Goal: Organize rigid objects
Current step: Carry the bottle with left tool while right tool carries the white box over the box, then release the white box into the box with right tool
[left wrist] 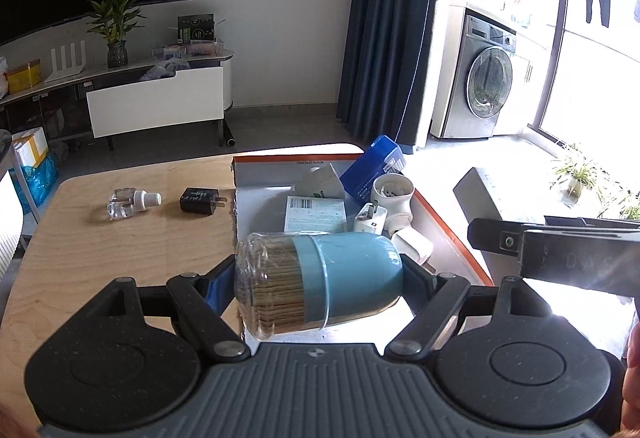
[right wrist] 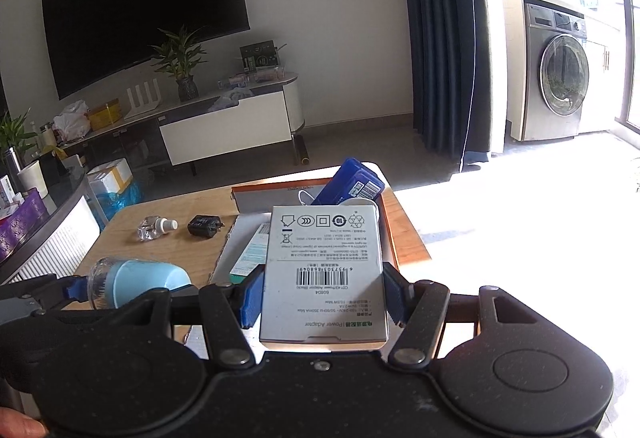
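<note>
While both grippers hang over the near end of the orange-rimmed cardboard box (left wrist: 452, 226), each carries a load. Left gripper (left wrist: 320, 288): jaws wide, clamped on a toothpick jar (left wrist: 316, 286) lying sideways, clear end left, blue cap right. Right gripper (right wrist: 320, 302): jaws pressed on the sides of a white power adapter box (right wrist: 324, 270). On the wooden table (left wrist: 120, 250), left of the box: small glass bottle (left wrist: 132, 203), black charger plug (left wrist: 200, 200), apart.

A home living room: a big TV (right wrist: 144, 2) on the wall, a washing machine (right wrist: 556, 78) far ahead.
</note>
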{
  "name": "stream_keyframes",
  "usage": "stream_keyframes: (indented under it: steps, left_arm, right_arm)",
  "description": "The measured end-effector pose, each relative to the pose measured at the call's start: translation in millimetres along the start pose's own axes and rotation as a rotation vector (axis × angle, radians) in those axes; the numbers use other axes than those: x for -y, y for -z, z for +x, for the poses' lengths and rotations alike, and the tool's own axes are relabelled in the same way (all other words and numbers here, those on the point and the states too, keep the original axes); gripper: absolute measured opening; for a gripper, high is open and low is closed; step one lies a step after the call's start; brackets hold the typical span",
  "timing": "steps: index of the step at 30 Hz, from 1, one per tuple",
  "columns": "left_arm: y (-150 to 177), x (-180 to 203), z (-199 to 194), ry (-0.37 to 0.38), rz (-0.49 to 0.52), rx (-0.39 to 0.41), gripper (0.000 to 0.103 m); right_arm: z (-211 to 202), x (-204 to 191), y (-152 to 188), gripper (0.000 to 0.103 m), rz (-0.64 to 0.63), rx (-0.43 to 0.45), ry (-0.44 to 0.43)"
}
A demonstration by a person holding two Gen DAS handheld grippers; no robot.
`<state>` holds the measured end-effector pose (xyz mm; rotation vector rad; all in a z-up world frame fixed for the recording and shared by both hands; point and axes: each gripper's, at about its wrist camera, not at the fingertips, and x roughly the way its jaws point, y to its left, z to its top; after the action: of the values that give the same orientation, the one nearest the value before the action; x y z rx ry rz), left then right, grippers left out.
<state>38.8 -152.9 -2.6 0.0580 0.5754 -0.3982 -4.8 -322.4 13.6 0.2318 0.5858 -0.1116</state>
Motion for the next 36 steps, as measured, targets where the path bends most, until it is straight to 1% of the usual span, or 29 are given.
stream_keyframes:
  steps: [13, 18, 22, 26, 30, 31, 32, 33, 36]
  left_arm:
    - [2.4, 6.7, 24.0, 0.016, -0.005, -0.062, 0.083]
    - [3.2, 7.0, 32.9, 0.022, -0.009, -0.086, 0.083]
    - [3.3, 8.5, 39.1, 0.031, -0.007, -0.101, 0.083]
    - [4.3, 13.4, 47.9, 0.047, -0.001, -0.122, 0.083]
    - [3.6, 19.0, 57.7, 0.096, 0.0, -0.148, 0.083]
    - [3.1, 20.9, 58.3, 0.103, 0.009, -0.145, 0.084]
    - [2.5, 21.6, 58.1, 0.102, 0.011, -0.143, 0.09]
    - [1.6, 21.5, 57.2, 0.097, 0.008, -0.141, 0.092]
    - [-3.5, 17.2, 53.5, 0.089, -0.011, -0.125, 0.092]
  right_arm:
    - [27.4, 0.6, -1.7, 0.071, 0.002, -0.047, 0.023]
    - [38.8, 1.1, -4.2, 0.072, 0.0, -0.065, 0.016]
    - [41.8, 1.3, -6.2, 0.072, 0.002, -0.056, 0.012]
    - [44.0, 6.1, -7.7, 0.072, 0.015, -0.051, 0.031]
    - [45.4, 12.0, -10.4, 0.074, 0.036, -0.043, 0.048]
    - [45.1, 12.6, -11.1, 0.074, 0.038, -0.04, 0.05]
    - [45.2, 13.4, -12.5, 0.074, 0.039, -0.038, 0.051]
    - [45.2, 13.4, -13.8, 0.075, 0.038, -0.035, 0.053]
    - [45.3, 11.4, -15.4, 0.078, 0.039, -0.025, 0.055]
